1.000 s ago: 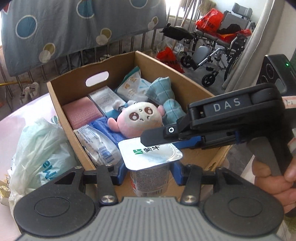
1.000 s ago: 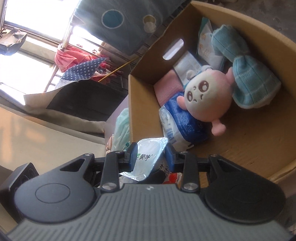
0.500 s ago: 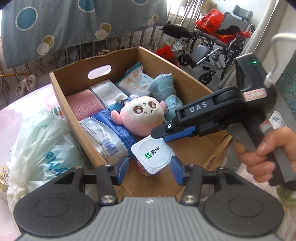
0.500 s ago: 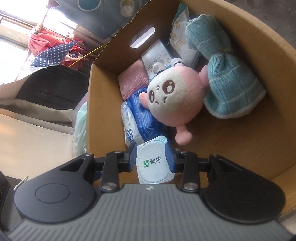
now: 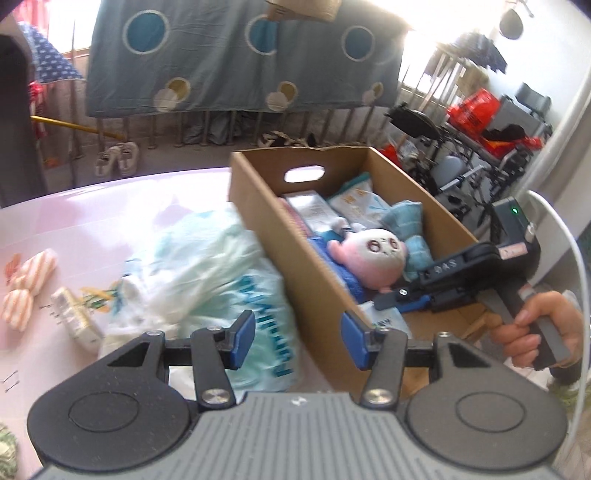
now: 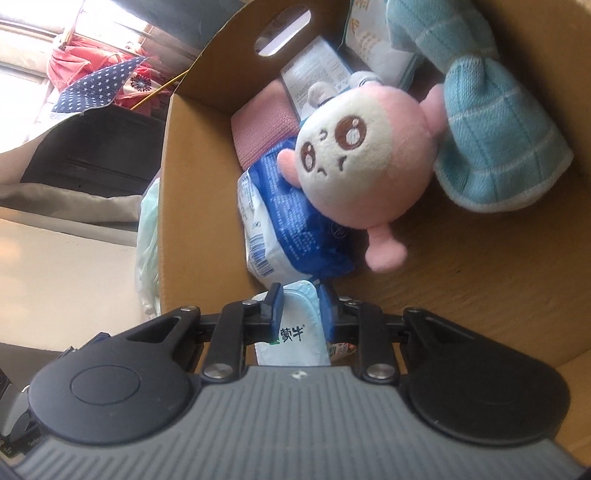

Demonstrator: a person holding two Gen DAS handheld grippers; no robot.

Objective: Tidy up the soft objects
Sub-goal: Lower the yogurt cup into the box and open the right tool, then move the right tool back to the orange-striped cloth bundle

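Squeezing inward, the right gripper (image 6: 300, 308) had its blue pads pressed on a yogurt cup (image 6: 295, 328) inside the cardboard box (image 6: 192, 192), its jaws closing on the cup's crumpled foil lid. The lid was pale, with green and black print on it, and bent into a narrow fold between the pads; a strip of the cup's red-printed side showed just below the right pad. The cup sat at the near end of the box, touching a blue and white packet (image 6: 284, 225).

A round pink plush (image 6: 354, 166) with a cream face, brown eyes and small stubby limbs lay on that packet, mid-box. A teal checked cloth (image 6: 491, 125), rolled and soft, lay against the plush along the box wall. Behind them sat a folded pink cloth (image 6: 262, 125), a flat white pack (image 6: 314, 70) and another white pouch (image 6: 373, 33) near the end wall with the handle cut-out.

In the left wrist view the left gripper (image 5: 297, 339) hung with its jaws apart and nothing between them, over a pale green plastic bag (image 5: 221, 280) that lay against the outside of the box (image 5: 295, 258). The right gripper (image 5: 391, 301) reached down into the near end of the box, gripped by a hand (image 5: 535, 325). The box stood on a pink table (image 5: 92, 206), where a striped pink and white item (image 5: 26, 288) and a small white packet (image 5: 74, 321) lay well apart from it.
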